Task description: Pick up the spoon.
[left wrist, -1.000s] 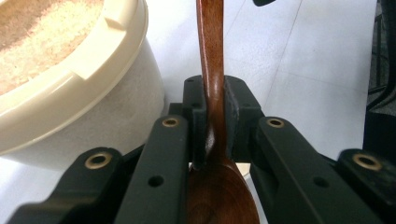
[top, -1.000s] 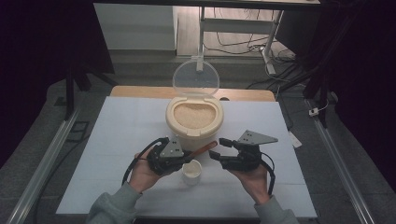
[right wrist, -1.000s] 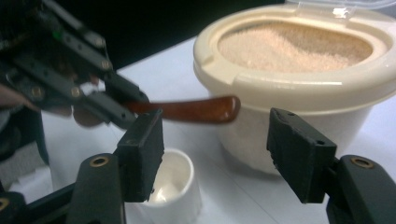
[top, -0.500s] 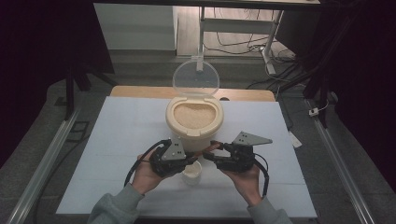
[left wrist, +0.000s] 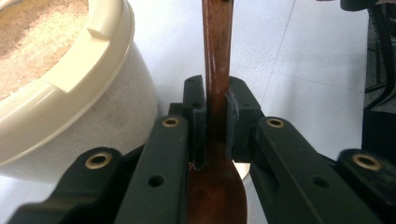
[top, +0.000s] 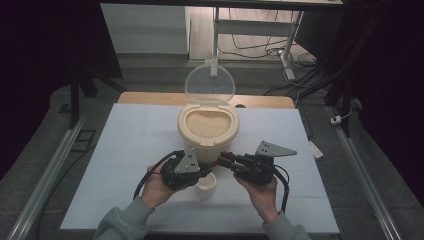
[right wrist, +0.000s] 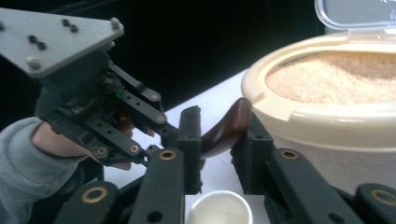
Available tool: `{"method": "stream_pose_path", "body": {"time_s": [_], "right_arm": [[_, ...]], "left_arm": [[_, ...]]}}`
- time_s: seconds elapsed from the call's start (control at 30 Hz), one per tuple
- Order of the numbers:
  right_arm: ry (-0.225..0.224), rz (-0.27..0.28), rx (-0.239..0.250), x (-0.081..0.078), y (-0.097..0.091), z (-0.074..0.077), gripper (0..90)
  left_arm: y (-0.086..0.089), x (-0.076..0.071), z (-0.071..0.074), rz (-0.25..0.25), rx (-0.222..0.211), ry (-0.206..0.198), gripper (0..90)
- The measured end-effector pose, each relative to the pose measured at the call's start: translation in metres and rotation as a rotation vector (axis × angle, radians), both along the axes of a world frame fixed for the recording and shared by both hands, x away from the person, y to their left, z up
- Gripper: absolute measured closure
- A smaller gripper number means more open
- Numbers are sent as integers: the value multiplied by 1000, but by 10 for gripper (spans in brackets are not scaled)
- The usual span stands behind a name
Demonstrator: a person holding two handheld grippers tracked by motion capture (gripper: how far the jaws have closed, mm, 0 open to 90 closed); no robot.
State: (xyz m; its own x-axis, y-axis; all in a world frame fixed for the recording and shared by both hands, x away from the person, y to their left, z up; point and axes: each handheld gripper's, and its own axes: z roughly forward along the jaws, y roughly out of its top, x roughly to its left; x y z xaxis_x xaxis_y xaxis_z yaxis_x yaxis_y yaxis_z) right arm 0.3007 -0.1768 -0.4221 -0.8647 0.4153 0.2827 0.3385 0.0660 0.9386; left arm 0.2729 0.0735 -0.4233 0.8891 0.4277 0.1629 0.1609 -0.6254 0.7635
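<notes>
— Pale blue-white table (top: 125, 150), dark room around it. What sits nearest the person?

— A small white paper cup (top: 205, 184), just in front of both hands. Above it the left gripper (top: 202, 171) pinches a dark brown wooden spoon (left wrist: 217, 79) tight by its neck, handle pointing right, probably to pass it across.

— And the other hand?

— The right gripper (top: 223, 160) points left, level, meeting that handle. Its jaws have just been closing around the spoon's end (right wrist: 229, 126); the left pad touches it, the right pad seems a hair off.

— Farther back?

— A round cream plastic tub of tan grain (top: 208, 125), clear hinged lid (top: 209, 84) standing upright behind it, presumably left open for scooping.
</notes>
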Motion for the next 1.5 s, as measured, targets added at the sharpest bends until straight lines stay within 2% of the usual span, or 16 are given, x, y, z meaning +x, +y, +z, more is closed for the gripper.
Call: {"method": "stream_pose_path", "body": {"time_s": [0.03,0.07,0.13,0.27,0.4,0.57,0.6,0.63,0.83,0.93,0.97,1.27,1.33,1.4,1.5], "right_arm": [[0,0,0,0,0,0,760],[5,25,32,-1,0,1,807],[8,38,46,-2,1,2,824],[-18,43,51,-3,1,3,827],[-18,48,78,-3,0,3,828],[-29,40,115,0,-8,8,828],[-29,40,115,0,-8,8,828],[-34,36,133,2,-12,9,828],[-56,8,129,5,-20,10,828],[-56,-9,130,6,-25,9,828],[-58,-16,129,7,-27,9,828],[-68,-44,134,8,-39,11,828],[-71,-48,134,9,-40,12,828],[-73,-49,133,9,-42,14,828],[-86,-57,130,9,-45,16,828]], "left_arm": [[0,0,0,-5,4,-2,797],[-1,-1,0,-6,8,-6,796],[-2,-1,-1,-7,12,-9,796],[0,-1,0,-7,-7,-12,792],[2,-2,1,5,-37,-10,764],[7,-5,2,35,-66,-8,581],[9,-5,2,42,-73,-5,581],[13,-5,3,56,-98,1,515],[30,-9,1,116,-151,16,383],[37,-11,0,140,-160,18,347],[47,-13,-4,167,-168,29,338],[95,-20,-33,287,-170,76,315],[101,-22,-37,299,-173,82,311],[115,-26,-50,332,-162,110,309],[127,-28,-58,359,-162,121,308]]}}
